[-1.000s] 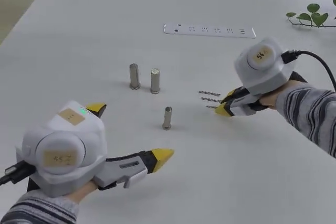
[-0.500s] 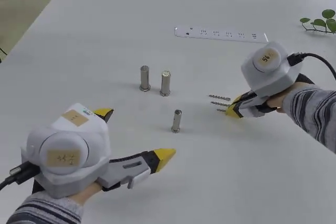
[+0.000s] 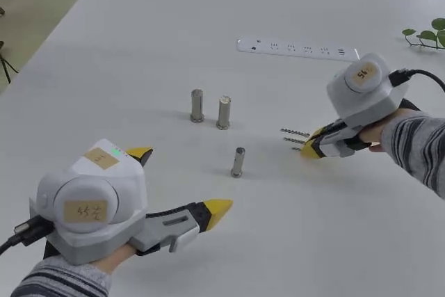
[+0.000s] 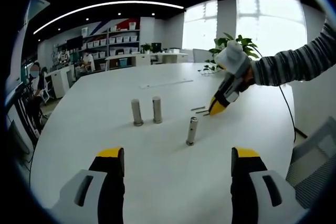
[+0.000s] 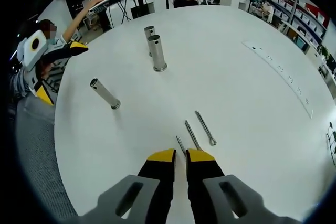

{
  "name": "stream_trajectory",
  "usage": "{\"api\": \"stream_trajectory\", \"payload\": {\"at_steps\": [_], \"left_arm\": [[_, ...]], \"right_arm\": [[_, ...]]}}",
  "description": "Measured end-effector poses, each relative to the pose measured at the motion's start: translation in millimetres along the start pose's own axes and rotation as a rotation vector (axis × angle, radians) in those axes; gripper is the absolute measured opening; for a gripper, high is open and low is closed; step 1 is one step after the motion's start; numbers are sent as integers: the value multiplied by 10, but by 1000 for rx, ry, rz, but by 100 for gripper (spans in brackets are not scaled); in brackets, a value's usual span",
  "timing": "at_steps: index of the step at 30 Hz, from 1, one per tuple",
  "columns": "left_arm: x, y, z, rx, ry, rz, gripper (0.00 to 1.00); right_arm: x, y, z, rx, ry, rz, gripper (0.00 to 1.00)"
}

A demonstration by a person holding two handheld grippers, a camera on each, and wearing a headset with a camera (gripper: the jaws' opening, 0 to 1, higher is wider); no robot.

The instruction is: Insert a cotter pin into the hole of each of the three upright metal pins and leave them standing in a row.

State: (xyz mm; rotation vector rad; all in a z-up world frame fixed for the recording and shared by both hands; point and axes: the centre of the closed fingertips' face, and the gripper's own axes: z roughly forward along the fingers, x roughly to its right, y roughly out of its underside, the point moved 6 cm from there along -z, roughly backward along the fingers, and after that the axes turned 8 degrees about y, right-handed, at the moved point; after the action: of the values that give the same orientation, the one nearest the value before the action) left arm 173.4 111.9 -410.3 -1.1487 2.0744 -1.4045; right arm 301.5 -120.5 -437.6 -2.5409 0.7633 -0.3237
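pick-up step: right gripper (image 5: 180,156) jaws nearly together at the cotter pins (image 5: 203,127) lying on the tabletop (image 3: 313,227), whether they grip one i cannot tell; left gripper (image 4: 178,153) jaws wide apart. next move needs careful aiming at a metal pin (image 3: 238,162) hole.

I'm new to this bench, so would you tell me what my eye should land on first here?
Three upright metal pins stand mid-table, two side by side and one apart, nearer the person. To their right lie three cotter pins on the white table, with the right hand-held gripper at their near ends, jaws almost closed. The left hand-held gripper is held wide open, facing the metal pins.
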Motion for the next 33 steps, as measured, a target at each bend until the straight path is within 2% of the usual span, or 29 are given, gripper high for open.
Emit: {"api": "stream_trajectory", "payload": {"at_steps": [2,6,11,13,14,15,16,20,26,33], "left_arm": [[1,-4,-4,2,1,-1,82],[-2,-4,-10,3,1,-2,81],[-1,2,-12,0,1,-4,80],[-1,-1,-16,0,0,-3,80],[-1,-2,-18,1,-1,-3,80],[-5,-2,-21,2,-4,-3,80],[-7,0,-23,1,-6,-4,80],[-14,8,-41,0,-9,-4,80],[-16,25,-41,-6,-10,-9,79],[-12,31,-35,-12,-2,-6,78]], "right_arm": [[-30,-15,5,10,-29,-17,4],[-55,-9,-11,-18,-46,-25,5],[-72,-5,-11,-42,-28,-115,1],[-69,-7,-5,-49,-24,-117,0],[-70,44,2,-93,-27,-131,0],[-74,-98,64,25,-42,-233,0],[-89,20,9,-65,-3,-155,0],[-74,2,28,-68,-20,-191,0],[-60,20,16,-73,-24,-183,0],[-61,15,17,-73,-26,-207,0]]}}
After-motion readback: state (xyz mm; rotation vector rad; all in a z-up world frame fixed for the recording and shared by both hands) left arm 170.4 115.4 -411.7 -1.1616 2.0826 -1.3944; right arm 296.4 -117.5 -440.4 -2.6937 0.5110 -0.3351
